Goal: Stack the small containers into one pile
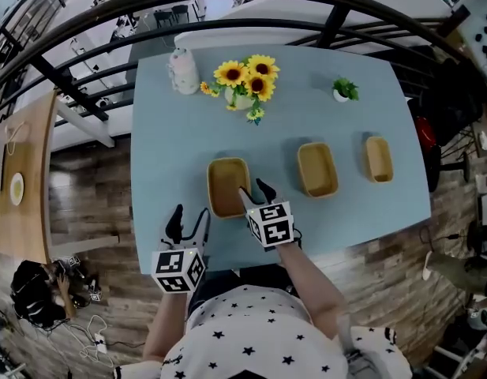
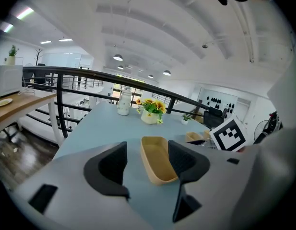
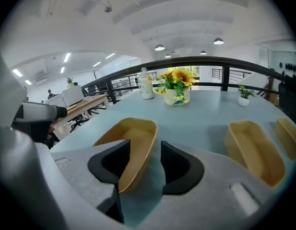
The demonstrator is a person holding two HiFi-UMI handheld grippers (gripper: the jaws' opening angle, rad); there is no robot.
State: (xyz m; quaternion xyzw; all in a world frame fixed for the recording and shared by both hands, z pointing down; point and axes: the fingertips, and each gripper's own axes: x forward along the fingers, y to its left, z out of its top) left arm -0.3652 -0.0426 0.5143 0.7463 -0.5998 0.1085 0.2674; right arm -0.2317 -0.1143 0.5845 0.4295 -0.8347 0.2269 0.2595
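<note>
3 tan containers sit in a row on the blue table (image 1: 168, 144), well apart from each other and not yet stacked. The left container (image 1: 228, 186) is the one closest to both grippers; the middle container (image 1: 317, 169) and the right container (image 1: 378, 159) lie further to the right.

The right gripper (image 1: 255, 193) is at the near right corner of the left container. In the right gripper view its jaws stand apart, with the container's right wall running up between them. 1 jaw is over the inside of the container and the other is outside it. The pads do not visibly press on the wall, so nothing is gripped.

The left gripper (image 1: 189, 221) hovers over the table's near edge, just beside the left container's near left corner. Its jaws are wide apart and empty. In the left gripper view the container lies on the table beyond the tips, nearer the right jaw.

At the far side of the table stand a white bottle (image 1: 183, 71), a pot of sunflowers (image 1: 247, 81) and a small green plant (image 1: 345, 91).
</note>
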